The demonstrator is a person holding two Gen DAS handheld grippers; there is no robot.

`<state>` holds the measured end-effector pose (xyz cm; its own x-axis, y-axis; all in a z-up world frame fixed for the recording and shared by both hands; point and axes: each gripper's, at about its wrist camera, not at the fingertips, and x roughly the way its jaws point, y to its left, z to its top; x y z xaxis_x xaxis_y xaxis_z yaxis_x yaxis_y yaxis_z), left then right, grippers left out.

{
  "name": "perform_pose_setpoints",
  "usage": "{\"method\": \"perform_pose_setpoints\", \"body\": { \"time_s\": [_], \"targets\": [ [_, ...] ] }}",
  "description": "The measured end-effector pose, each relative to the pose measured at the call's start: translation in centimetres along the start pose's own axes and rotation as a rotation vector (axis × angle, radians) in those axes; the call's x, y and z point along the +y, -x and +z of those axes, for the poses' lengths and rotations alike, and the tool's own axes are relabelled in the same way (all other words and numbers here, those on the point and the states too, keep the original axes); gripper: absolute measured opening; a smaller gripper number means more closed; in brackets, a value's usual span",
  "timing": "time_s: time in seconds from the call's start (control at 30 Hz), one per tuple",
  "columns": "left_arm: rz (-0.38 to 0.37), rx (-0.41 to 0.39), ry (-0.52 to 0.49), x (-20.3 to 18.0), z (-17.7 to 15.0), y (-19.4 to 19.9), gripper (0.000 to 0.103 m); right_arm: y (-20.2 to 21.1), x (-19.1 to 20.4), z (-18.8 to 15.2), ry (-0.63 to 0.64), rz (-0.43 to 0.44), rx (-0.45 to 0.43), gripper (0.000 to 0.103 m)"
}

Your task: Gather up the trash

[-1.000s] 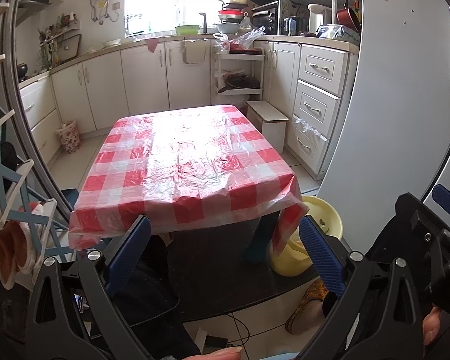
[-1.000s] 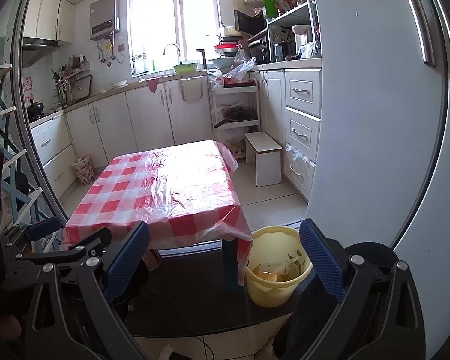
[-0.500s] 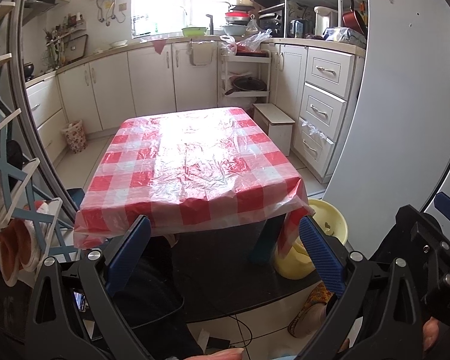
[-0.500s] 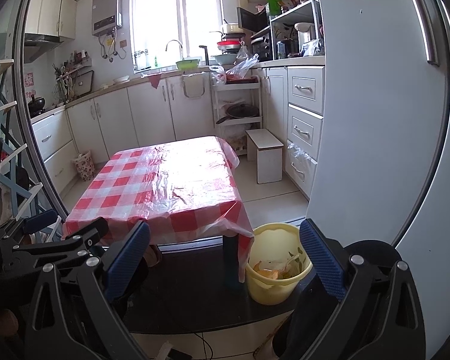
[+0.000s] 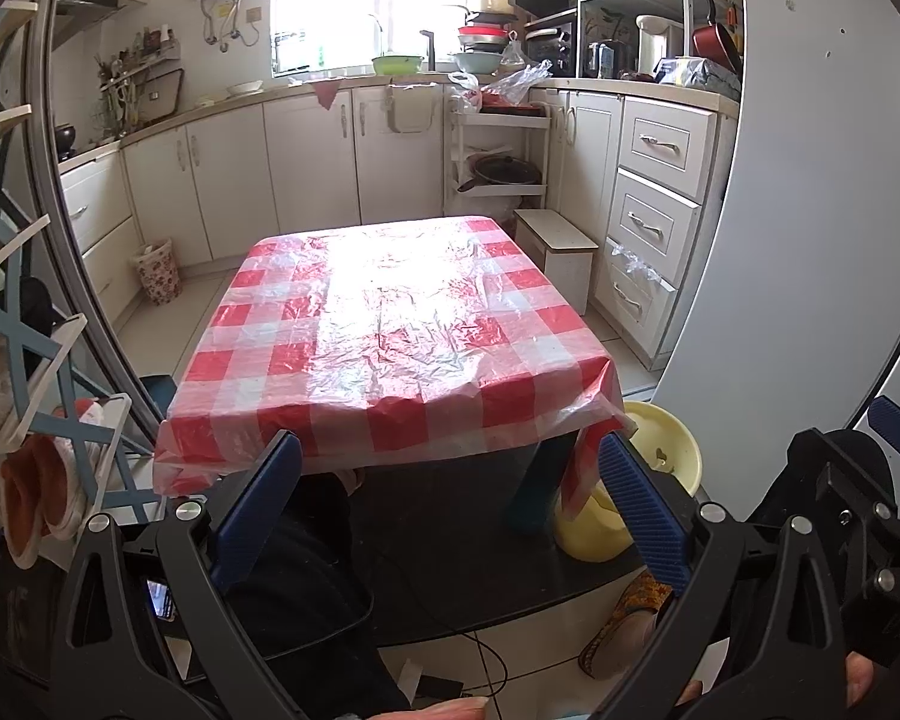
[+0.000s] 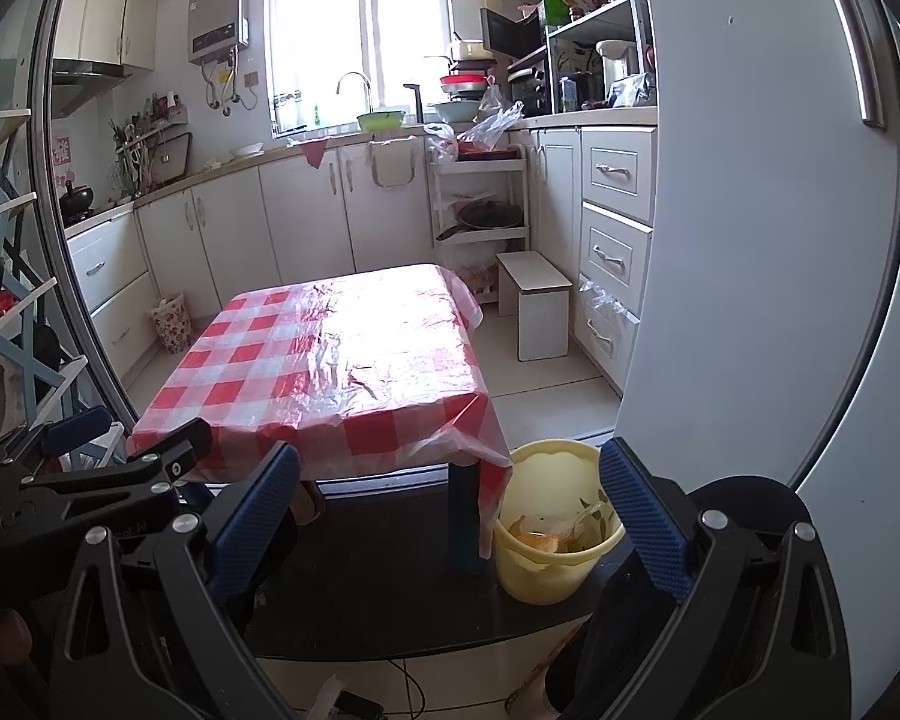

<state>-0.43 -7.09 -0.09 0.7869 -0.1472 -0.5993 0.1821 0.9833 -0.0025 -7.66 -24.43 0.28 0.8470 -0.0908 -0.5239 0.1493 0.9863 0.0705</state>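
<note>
Left wrist view: the left gripper (image 5: 450, 495) is held w/ jaws apart & empty before the checked table (image 5: 390, 324), its top bare of trash. To the right, the yellow bin (image 6: 555, 546) by the table's corner leg is seen holding peels & scraps; the right gripper (image 6: 450, 504) is likewise spread, nothing gripped. Collection is judged largely done, w/ no loose trash made out.

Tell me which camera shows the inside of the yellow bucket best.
The right wrist view: the yellow bucket stands clear of the table corner, its mouth open to the camera, peels and scraps visible inside. The left wrist view shows only part of its rim, behind the tablecloth corner and a tong finger.
</note>
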Motion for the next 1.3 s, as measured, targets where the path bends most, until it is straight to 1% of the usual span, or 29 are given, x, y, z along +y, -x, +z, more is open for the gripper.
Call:
{"method": "perform_pose_setpoints", "body": {
  "time_s": [1.3],
  "targets": [
    [0.014, 0.011, -0.005, 0.53, -0.55, -0.44, 0.095, -0.60, -0.42, -0.33, 0.013, 0.011, 0.021, 0.096]
  ]
}}
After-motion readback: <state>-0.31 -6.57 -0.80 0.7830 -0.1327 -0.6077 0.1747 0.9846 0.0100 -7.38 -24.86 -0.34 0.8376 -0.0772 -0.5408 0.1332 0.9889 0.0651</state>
